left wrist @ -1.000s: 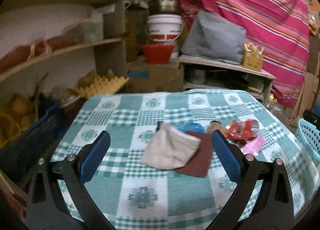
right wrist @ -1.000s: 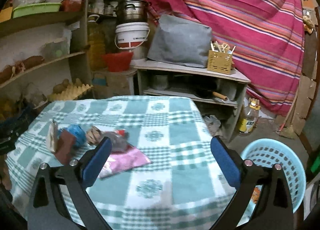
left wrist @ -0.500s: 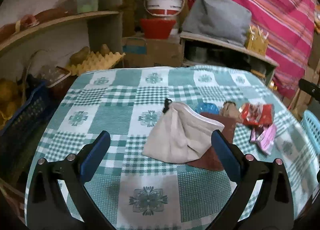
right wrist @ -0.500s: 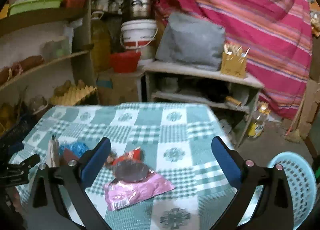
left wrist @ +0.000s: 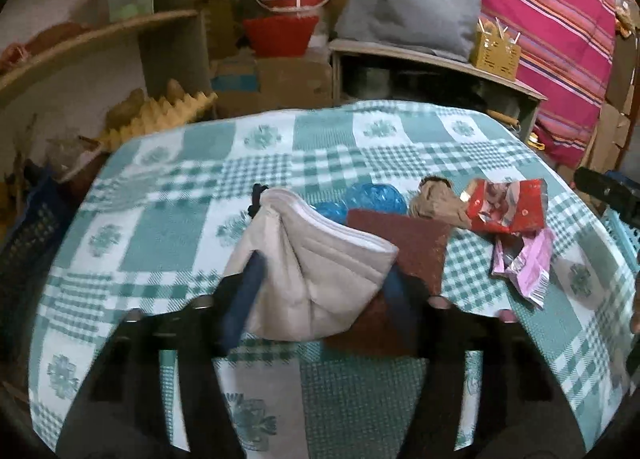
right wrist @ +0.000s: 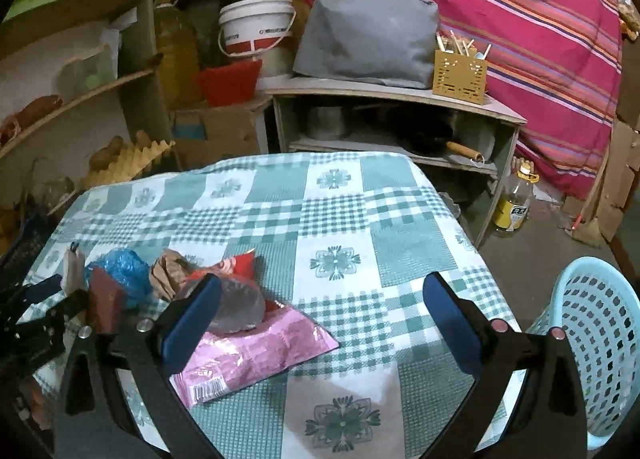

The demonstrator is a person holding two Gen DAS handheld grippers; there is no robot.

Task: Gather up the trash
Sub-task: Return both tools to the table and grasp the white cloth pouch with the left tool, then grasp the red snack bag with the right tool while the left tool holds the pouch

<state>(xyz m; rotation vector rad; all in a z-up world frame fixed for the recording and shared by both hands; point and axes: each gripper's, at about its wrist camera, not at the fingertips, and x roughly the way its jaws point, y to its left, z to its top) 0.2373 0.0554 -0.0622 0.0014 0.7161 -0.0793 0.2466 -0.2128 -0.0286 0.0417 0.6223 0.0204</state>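
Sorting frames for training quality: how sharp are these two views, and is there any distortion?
Left wrist view: motion-smeared, especially the closing left tongs around the beige cloth pouch. Right wrist view: sharper; the crinkled pink foil wrapper reads clearly. Both bend shelves, with dark fisheye corners.
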